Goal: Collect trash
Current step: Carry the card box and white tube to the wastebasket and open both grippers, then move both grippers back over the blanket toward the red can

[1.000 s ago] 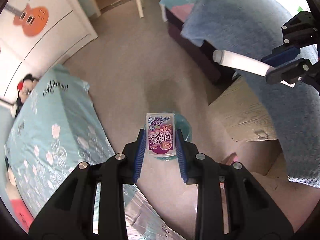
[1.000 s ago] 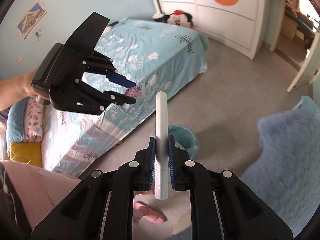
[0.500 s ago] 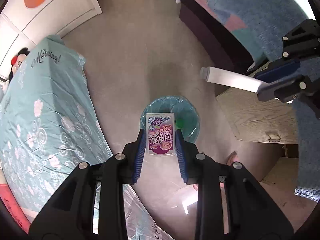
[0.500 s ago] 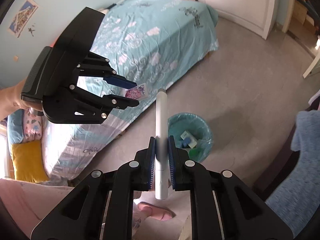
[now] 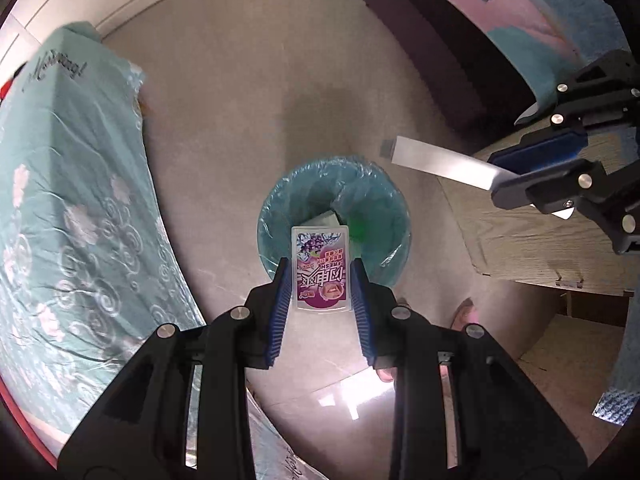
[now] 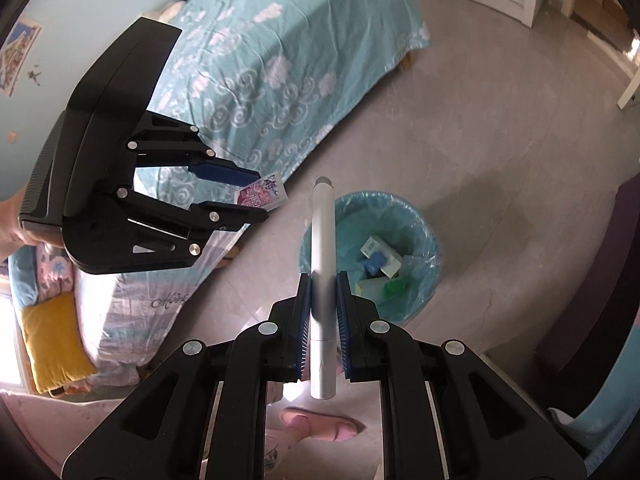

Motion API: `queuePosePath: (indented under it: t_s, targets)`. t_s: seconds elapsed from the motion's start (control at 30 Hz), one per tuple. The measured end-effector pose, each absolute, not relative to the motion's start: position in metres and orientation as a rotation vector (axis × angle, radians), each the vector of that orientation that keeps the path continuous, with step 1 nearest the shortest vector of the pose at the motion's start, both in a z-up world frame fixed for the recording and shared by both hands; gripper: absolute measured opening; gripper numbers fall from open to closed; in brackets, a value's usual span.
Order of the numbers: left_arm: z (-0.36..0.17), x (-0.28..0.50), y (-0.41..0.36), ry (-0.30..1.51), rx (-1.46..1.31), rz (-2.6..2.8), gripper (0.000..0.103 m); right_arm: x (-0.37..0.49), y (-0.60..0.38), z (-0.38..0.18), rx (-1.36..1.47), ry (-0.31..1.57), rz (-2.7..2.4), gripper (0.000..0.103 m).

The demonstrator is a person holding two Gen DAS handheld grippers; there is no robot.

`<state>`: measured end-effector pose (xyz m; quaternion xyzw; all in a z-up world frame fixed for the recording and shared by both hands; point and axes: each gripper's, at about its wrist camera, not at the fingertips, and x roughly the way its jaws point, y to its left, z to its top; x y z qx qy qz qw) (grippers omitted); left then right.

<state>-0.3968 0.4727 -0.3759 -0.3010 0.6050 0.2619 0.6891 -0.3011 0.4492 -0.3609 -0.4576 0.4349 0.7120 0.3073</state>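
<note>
Both tools are loaded and hanging over the bin! In the left wrist view, the left tool [image 5: 320, 280] pinches a small purple packet [image 5: 320, 268] flat between its blue pads, low in the centre of the frame, and the packet's top edge overlaps the mouth of the trash bin [image 5: 280, 204] lined with a blue bag. The tool looks straight down into it, so the packet appears lined up over the opening.

Across at the right of that frame, the right tool [image 5: 536, 168] is clamped on a white tube [image 5: 440, 162], whose free end points toward the bin but sits beside the rim, over bare floor [image 5: 240, 100].

Switch to the right wrist view: the right tool [image 6: 323, 292] grips the tube [image 6: 323, 224] about midway along it, and the tube runs up the middle of the frame, crossing the bin's left rim [image 6: 430, 236]. Boxes and a green scrap already lie inside. The left tool [image 6: 256, 196] shows at the left with the packet [image 6: 262, 194] at its tips, in front of the bed [image 6: 280, 60].

My read: this is the drop-off step, with both items carried and neither released. Next, the left pads need to spread so the packet falls in. The tube looks to need a shift further over the opening, tip angled down, or it may catch the rim and roll onto the floor.
</note>
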Motion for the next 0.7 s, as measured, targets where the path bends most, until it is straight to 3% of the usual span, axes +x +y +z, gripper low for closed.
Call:
queuePosePath:
  t_s: [0.17, 0.27, 0.37, 0.43, 0.5, 0.7]
  targets:
    - [-0.39, -0.396, 0.47, 1.351, -0.682, 0.587, 0.029, -0.296, 0.451, -0.378, -1.204, 1.163, 1.869, 0.017]
    - [-0.395, -0.394, 0.468, 1.351, -0.677, 0.594, 0.045, -0.293, 0.452, -0.383, -1.2, 1.172, 1.85, 0.017]
    - [-0.395, -0.392, 0.466, 1.354, -0.672, 0.589, 0.047, -0.291, 0.452, -0.381, -1.188, 1.171, 1.845, 0.02]
    - [-0.392, -0.39, 0.464, 1.359, -0.652, 0.593, 0.055, -0.29, 0.449, -0.374, -1.181, 1.151, 1.852, 0.032]
    - [-0.386, -0.388, 0.463, 1.355, -0.634, 0.596, 0.065, -0.289, 0.449, -0.369, -1.175, 1.139, 1.856, 0.032]
    - [-0.369, -0.384, 0.458, 1.362, -0.588, 0.596, 0.067, -0.282, 0.438, -0.335, -1.123, 1.105, 1.856, 0.039]
